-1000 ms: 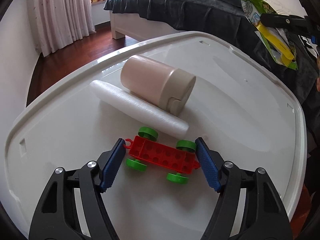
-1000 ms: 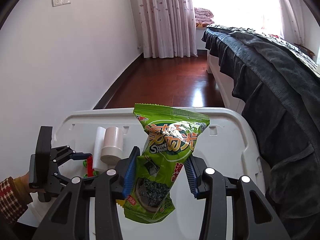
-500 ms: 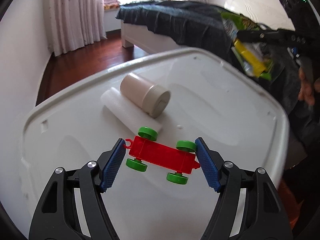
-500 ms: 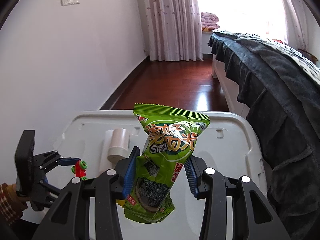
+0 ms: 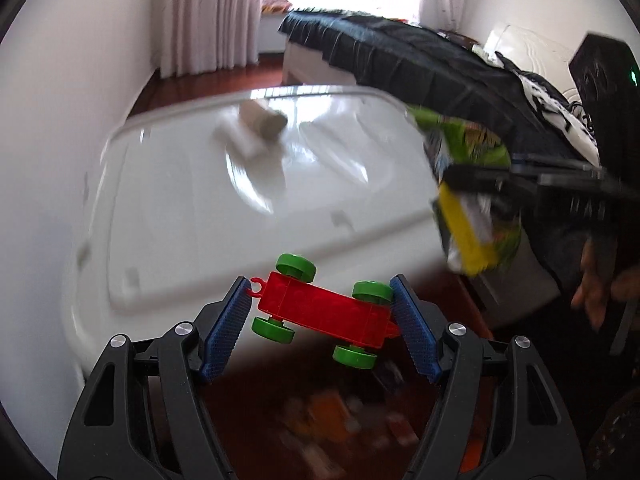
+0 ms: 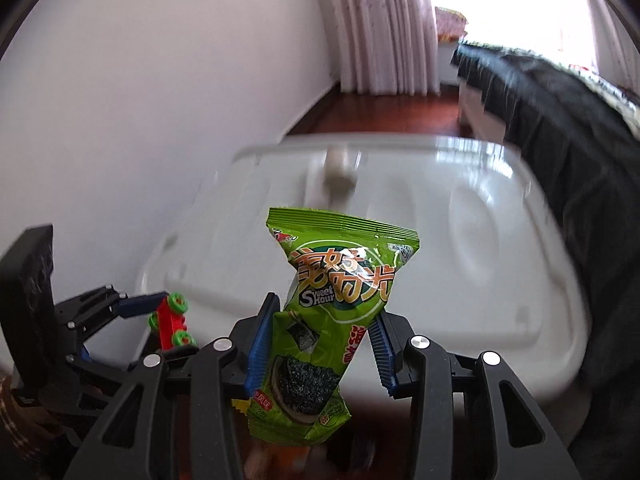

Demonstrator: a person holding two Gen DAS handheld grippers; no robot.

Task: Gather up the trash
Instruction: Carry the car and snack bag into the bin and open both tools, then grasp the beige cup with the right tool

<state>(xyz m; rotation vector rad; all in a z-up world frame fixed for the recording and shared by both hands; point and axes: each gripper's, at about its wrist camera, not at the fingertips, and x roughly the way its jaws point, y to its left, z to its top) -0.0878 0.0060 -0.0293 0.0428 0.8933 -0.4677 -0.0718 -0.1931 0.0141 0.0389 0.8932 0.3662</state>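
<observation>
Crinkly green foil seaweed snack packet [image 6: 332,320]: light, slippery; pinched mid-body by right gripper [image 6: 320,344]; red plastic toy car [image 5: 324,308], rigid, clamped endwise by left gripper [image 5: 320,328].

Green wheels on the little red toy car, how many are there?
4: two green wheels on the red plastic toy car's upper side, two on its lower side.

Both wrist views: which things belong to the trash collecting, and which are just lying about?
Job in hand:
- snack bag, clamped in the right gripper
- toy car, clamped in the left gripper

Just lying about:
- beige can on the white lid
- white roll beside it
- bed
- curtain
</observation>
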